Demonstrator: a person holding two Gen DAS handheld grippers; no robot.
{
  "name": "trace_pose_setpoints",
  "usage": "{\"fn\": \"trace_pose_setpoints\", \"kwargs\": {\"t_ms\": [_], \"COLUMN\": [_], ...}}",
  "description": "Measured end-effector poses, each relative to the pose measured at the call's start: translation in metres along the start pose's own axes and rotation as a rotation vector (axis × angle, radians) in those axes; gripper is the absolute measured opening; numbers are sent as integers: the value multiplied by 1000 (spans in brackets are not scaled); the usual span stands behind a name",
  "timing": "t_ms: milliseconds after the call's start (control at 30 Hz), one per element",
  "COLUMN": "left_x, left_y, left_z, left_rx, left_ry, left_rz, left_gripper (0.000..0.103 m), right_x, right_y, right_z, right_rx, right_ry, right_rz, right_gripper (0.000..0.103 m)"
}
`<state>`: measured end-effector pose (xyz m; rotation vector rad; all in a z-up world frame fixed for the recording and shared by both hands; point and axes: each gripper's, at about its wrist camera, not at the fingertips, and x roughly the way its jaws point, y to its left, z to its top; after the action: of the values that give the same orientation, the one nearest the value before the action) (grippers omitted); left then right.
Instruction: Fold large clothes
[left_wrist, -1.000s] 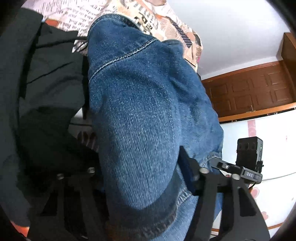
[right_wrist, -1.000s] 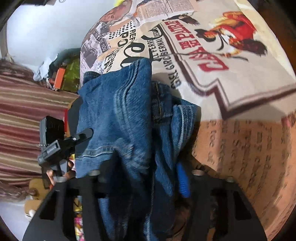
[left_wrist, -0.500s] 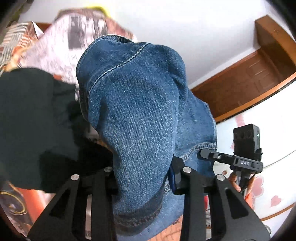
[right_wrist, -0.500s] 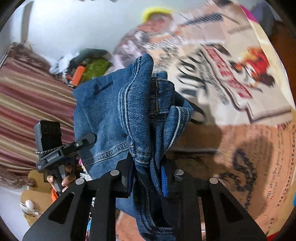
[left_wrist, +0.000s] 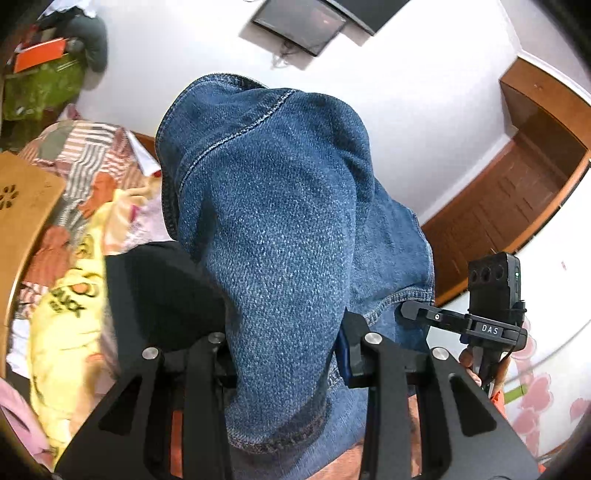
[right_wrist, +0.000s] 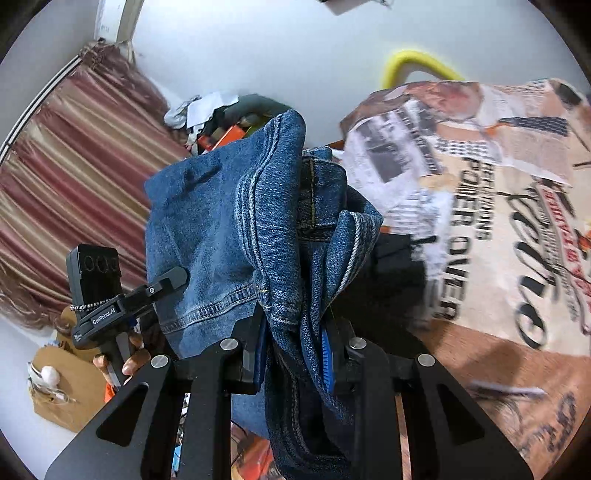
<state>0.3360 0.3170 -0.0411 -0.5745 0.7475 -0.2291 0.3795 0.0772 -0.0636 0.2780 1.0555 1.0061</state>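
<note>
Both grippers are clamped on one pair of blue jeans (left_wrist: 280, 236), which fills the middle of each wrist view. In the left wrist view the left gripper (left_wrist: 284, 358) has a thick roll of denim pressed between its two black fingers, the cloth bulging upward above them toward the centre of the frame and a hem hanging below at the bottom edge. At the right of that frame the right gripper (left_wrist: 417, 310) shows from the side, with a hand (left_wrist: 480, 369) partly visible on its handle. In the right wrist view the right gripper (right_wrist: 295, 350) pinches a bunched fold of the jeans (right_wrist: 229, 236) with seams and a stitched edge; a blue pad (right_wrist: 327, 360) shows against the cloth on the right-hand finger. At the left of that frame the left gripper (right_wrist: 173, 278) appears, its tip against the denim, with a hand (right_wrist: 125, 363) wrapped round its grip below. Behind the jeans, on the right of this view, lies a bed cover (right_wrist: 498, 206) printed with newsprint and large lettering, and a dark garment (right_wrist: 391, 273) sits just right of the denim. A striped curtain (right_wrist: 74, 177) hangs at the upper left. In the left wrist view a yellow cloth (left_wrist: 70, 332) lies at lower left, and a brown wooden door (left_wrist: 498, 214) stands at right.
</note>
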Motion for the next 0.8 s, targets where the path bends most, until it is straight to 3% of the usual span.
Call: {"fn": "trace_pose_setpoints", "kwargs": {"t_ms": [200, 333, 433, 567, 633, 733, 800], "left_x": [14, 64, 93, 111, 113, 110, 105], "left_y": [80, 138, 161, 174, 171, 164, 160], "left_z": [11, 3, -8, -11, -14, -24, -34], "left_rx": [-57, -120, -123, -125, -106, -83, -87], "left_ry": [67, 150, 178, 153, 148, 152, 157], "left_rz": [33, 96, 140, 194, 240, 299, 312], "left_gripper": [34, 34, 36, 47, 53, 65, 68], "right_x": [67, 119, 151, 167, 167, 160, 155], "right_y": [-15, -47, -68, -88, -88, -81, -78], "right_z": [2, -2, -9, -10, -10, -20, -32], "right_rx": [42, 132, 145, 138, 122, 56, 9], "right_ry": [64, 137, 163, 152, 157, 158, 176], "right_rz": [-7, -27, -96, -168, -187, -279, -335], "right_gripper": [21, 21, 21, 23, 31, 41, 51]}}
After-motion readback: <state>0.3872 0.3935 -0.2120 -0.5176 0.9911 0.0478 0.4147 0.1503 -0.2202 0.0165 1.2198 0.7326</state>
